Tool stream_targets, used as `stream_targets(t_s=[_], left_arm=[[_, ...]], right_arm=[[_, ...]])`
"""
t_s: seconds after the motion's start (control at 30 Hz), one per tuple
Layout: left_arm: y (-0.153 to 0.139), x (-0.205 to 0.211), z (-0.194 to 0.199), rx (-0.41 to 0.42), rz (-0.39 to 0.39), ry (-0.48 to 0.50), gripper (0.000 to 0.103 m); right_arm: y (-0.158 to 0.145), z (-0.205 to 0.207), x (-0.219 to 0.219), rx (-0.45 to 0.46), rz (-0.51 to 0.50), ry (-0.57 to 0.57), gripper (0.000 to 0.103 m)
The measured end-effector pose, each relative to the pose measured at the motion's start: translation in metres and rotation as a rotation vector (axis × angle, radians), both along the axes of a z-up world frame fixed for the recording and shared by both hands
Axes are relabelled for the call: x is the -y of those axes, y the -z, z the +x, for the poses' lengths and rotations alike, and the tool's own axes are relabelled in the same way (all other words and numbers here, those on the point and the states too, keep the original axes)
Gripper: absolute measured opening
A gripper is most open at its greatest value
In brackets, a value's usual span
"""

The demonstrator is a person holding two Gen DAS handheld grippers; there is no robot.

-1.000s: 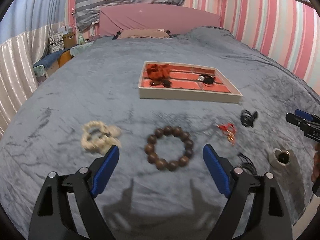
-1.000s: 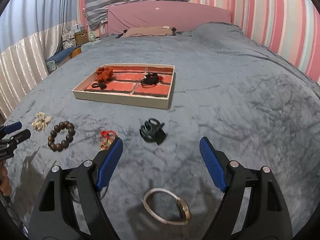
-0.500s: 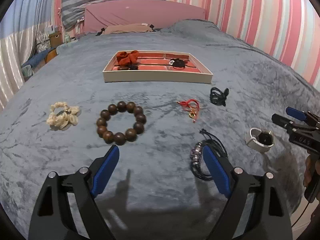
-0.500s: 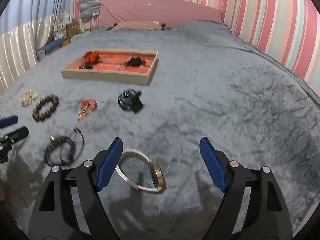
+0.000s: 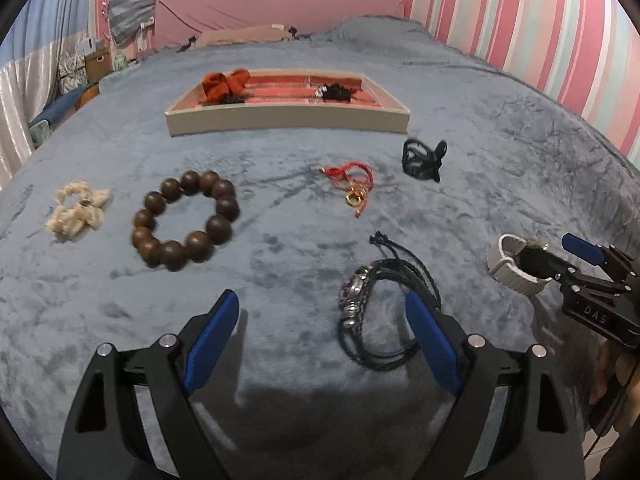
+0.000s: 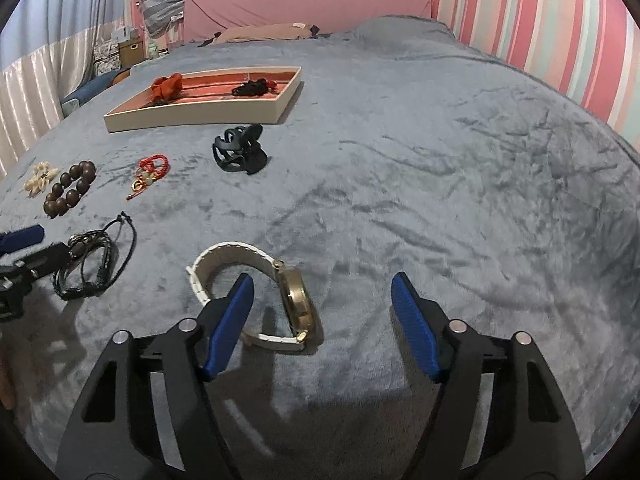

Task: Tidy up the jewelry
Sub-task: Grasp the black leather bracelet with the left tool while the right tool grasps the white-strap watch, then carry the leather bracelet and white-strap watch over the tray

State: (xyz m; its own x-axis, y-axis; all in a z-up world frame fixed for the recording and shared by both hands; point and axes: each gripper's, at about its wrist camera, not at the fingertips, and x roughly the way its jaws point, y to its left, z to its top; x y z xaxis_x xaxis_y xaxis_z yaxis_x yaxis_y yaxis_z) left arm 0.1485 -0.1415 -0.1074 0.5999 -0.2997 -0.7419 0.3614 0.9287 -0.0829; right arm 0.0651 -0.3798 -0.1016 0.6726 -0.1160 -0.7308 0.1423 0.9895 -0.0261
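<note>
Jewelry lies on a grey-blue blanket. My left gripper [image 5: 322,320] is open, and a black cord bracelet [image 5: 376,312] lies between its fingers near the right one. My right gripper [image 6: 322,304] is open over a white-strap gold watch [image 6: 280,292], whose strap passes under the left finger. A wooden bead bracelet [image 5: 184,218], a cream shell bracelet [image 5: 76,210], a red cord charm [image 5: 352,182] and a black hair claw [image 5: 422,158] lie further out. The beige tray [image 5: 288,122] with a red lining holds an orange scrunchie [image 5: 224,84] and a black item [image 5: 338,92].
The right gripper shows in the left wrist view [image 5: 576,268] over the watch [image 5: 516,264]. Pillows and a pink headboard [image 5: 276,4] stand at the far end. Boxes and curtains [image 5: 24,92] are at the left. Striped wall is at the right.
Both grippers have pulled back and dropped lower toward the near edge. The black cord bracelet has come between the left fingers, and the watch between the right fingers.
</note>
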Motion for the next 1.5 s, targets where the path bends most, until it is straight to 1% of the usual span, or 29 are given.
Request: stream_targets(t_s=[0.17,0.23,0.27,0.3,0.43,0.47,0.57,0.7,0.73,0.83,0.87,0.97,1.17,1.5], left_arm=[[0.012,0.008,0.008,-0.028,0.025,0.009,0.083],[0.012,0.008,0.010,-0.031,0.019,0.007,0.078],[0.013,0.008,0.012,-0.034,0.020,0.002,0.074],[0.014,0.007,0.013,-0.034,0.022,-0.001,0.070],[0.015,0.007,0.016,-0.034,0.019,0.001,0.066],[0.015,0.008,0.016,-0.031,0.021,0.001,0.061],[0.015,0.013,0.018,-0.038,0.020,0.030,0.040],[0.015,0.019,0.015,-0.027,0.033,0.057,0.030],[0.015,0.019,0.014,-0.027,0.033,0.061,0.029],[0.016,0.020,0.013,-0.028,0.031,0.074,0.023],[0.016,0.020,0.012,-0.029,0.029,0.077,0.018],[0.015,0.020,0.013,-0.031,0.023,0.075,0.017],[0.010,0.015,0.015,-0.011,0.039,0.054,0.016],[-0.007,-0.013,0.024,0.052,0.063,0.012,0.016]], right_arm=[[0.010,0.007,0.004,-0.021,0.025,-0.003,0.057],[0.012,0.010,0.003,-0.027,0.028,-0.007,0.051],[0.014,0.012,0.002,-0.030,0.030,-0.011,0.046],[0.015,0.012,0.001,-0.031,0.034,-0.014,0.043],[0.016,0.014,0.000,-0.030,0.043,-0.022,0.039],[0.017,0.014,-0.001,-0.031,0.045,-0.024,0.038],[0.017,0.014,-0.004,-0.033,0.039,-0.030,0.033],[0.018,0.015,-0.007,-0.036,0.040,-0.037,0.025],[0.018,0.015,-0.008,-0.036,0.044,-0.038,0.024],[0.018,0.014,-0.009,-0.038,0.042,-0.035,0.023],[0.018,0.014,-0.009,-0.037,0.042,-0.033,0.022],[0.017,0.014,-0.008,-0.035,0.045,-0.025,0.016],[0.011,0.017,-0.010,-0.018,0.030,-0.008,0.015],[-0.005,0.033,-0.022,0.027,0.027,-0.014,0.014]])
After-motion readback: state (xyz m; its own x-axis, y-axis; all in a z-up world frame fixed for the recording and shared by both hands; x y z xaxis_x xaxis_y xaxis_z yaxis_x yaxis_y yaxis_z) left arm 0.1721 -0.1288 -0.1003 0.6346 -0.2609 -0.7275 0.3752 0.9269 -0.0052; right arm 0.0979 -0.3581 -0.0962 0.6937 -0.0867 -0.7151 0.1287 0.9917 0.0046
